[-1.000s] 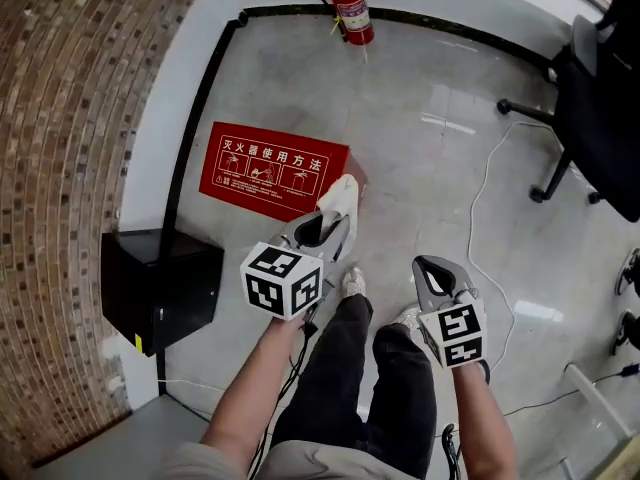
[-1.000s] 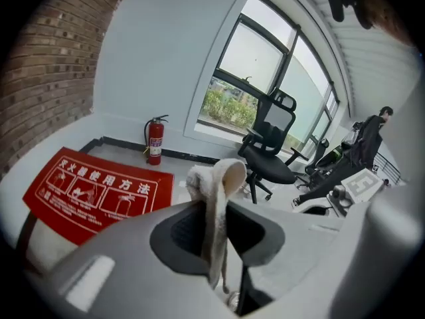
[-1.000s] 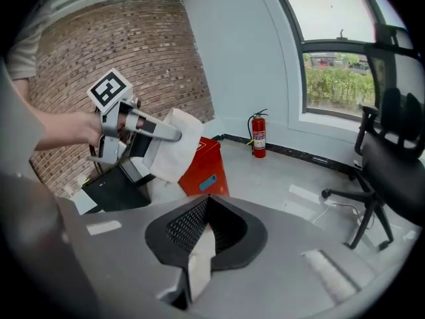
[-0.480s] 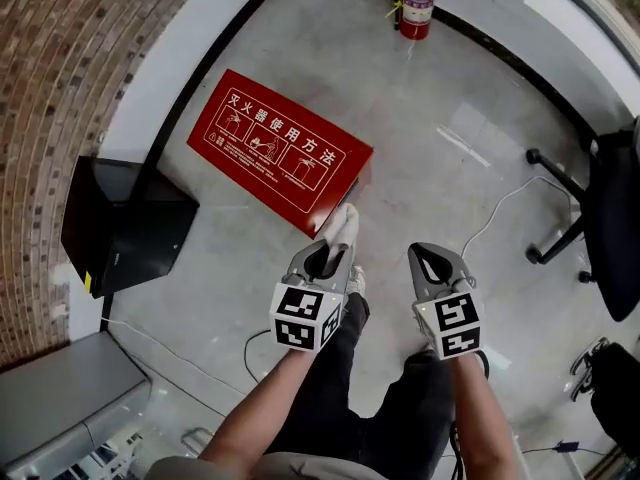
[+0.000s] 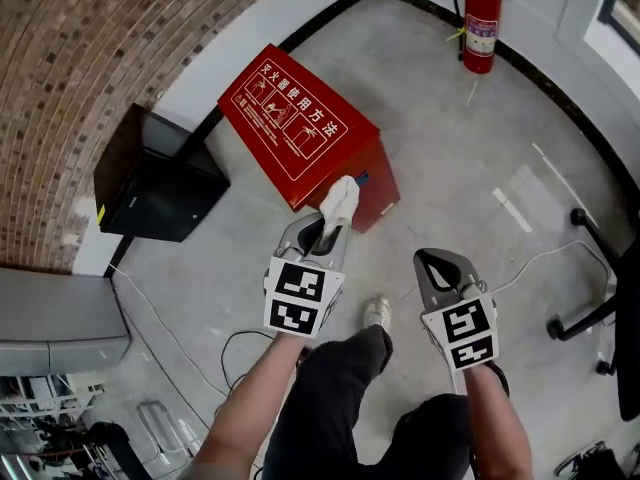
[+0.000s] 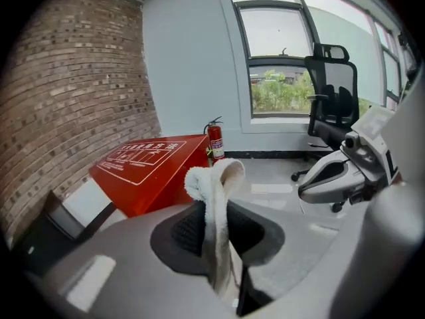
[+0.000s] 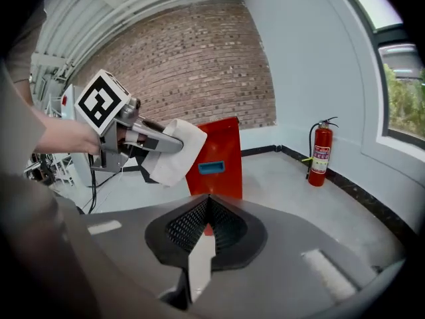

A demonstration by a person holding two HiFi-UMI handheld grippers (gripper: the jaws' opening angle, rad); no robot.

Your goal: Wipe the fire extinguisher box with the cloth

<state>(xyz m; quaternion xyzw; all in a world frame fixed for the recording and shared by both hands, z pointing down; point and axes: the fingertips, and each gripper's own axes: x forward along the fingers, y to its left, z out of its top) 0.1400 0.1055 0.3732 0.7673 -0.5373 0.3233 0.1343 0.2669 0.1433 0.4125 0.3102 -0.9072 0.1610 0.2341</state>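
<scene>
The red fire extinguisher box [image 5: 300,123] stands on the floor by the wall, its sloped lid printed with white instructions; it also shows as the red box [image 6: 149,168] and the box end [image 7: 216,158] with a blue handle recess. My left gripper [image 5: 325,230] is shut on a white cloth [image 5: 339,200], which hangs just short of the box's near corner. The cloth [image 6: 214,208] stands up between the jaws. My right gripper [image 5: 441,266] is shut and holds nothing, right of the left one.
A red fire extinguisher [image 5: 481,23] stands by the far wall. A black case [image 5: 160,178] lies left of the box, against the brick wall [image 5: 100,58]. A white cable [image 5: 560,248] runs over the floor at right, near an office chair base [image 5: 590,318].
The view has swung, so the box now sits higher and closer to the left gripper's cloth. Both grippers stay shut, side by side as before.
</scene>
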